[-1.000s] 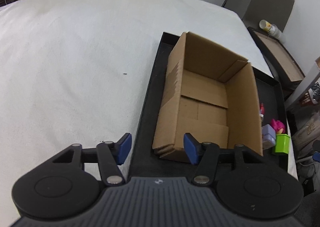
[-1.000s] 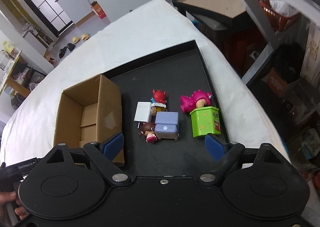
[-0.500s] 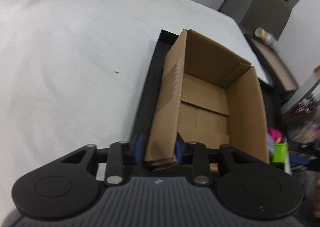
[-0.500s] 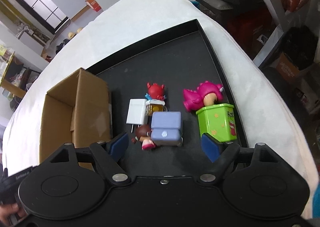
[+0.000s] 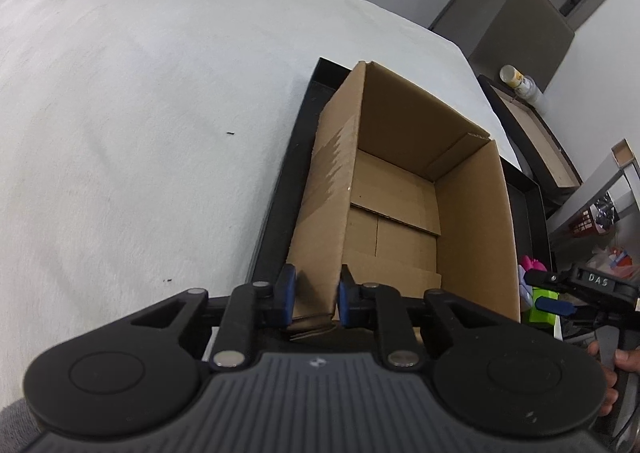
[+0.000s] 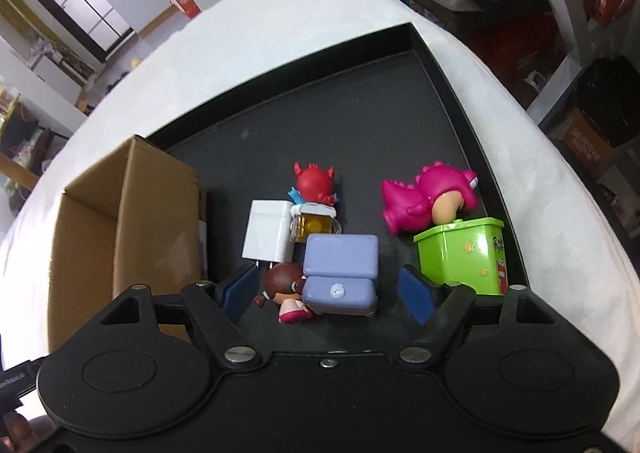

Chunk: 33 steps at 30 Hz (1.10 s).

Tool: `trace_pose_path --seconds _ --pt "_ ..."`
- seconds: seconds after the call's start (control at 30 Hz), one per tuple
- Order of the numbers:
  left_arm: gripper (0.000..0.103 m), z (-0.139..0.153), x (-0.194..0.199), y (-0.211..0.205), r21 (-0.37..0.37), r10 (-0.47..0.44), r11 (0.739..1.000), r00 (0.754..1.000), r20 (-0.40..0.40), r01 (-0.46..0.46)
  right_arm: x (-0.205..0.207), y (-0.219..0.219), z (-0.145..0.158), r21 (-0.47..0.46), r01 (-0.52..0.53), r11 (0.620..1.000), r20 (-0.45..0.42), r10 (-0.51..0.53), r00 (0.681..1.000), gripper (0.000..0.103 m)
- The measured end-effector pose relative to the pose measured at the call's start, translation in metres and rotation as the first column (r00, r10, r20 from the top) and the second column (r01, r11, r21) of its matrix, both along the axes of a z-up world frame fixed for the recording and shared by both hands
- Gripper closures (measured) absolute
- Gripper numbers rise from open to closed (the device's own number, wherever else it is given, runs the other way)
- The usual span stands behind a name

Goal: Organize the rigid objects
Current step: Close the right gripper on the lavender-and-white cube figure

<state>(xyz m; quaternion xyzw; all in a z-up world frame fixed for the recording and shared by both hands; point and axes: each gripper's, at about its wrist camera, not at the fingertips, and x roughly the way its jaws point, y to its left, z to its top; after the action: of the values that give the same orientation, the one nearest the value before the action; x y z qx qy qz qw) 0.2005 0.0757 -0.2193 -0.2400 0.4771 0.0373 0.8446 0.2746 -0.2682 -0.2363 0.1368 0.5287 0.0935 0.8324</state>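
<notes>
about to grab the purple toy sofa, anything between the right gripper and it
Nothing visible blocks it. The right gripper is open with the purple sofa already between its fingers. The brown-haired doll lies touching the sofa on the left-finger side and may get caught too.

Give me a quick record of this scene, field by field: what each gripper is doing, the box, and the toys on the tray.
left hand-held gripper: shut on cardboard box wall
right hand-held gripper: open, fingers either side of purple sofa toy
box: open, nothing seen inside, on black tray
toys on tray: white charger, red figure, pink dinosaur, green bin
</notes>
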Motion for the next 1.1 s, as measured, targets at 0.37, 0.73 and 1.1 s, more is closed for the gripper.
trace_pose_path --seconds 0.37,0.73,1.1 --pt "0.083 0.001 0.005 -0.002 0.010 -0.005 1.000 1.000 -0.010 0.005 -0.004 -0.001 -0.011 0.017 -0.003 1.000 -0.060 0.004 0.998 0.060" --pt "0.083 0.002 0.004 -0.002 0.003 0.001 1.000 1.000 -0.030 -0.001 -0.022 -0.009 0.012 0.021 0.015 1.000 -0.056 -0.014 0.998 0.061" --pt "0.083 0.000 0.003 -0.002 0.014 0.008 1.000 1.000 -0.014 -0.008 -0.015 -0.002 0.033 -0.001 -0.023 1.000 -0.047 0.023 0.999 0.093"
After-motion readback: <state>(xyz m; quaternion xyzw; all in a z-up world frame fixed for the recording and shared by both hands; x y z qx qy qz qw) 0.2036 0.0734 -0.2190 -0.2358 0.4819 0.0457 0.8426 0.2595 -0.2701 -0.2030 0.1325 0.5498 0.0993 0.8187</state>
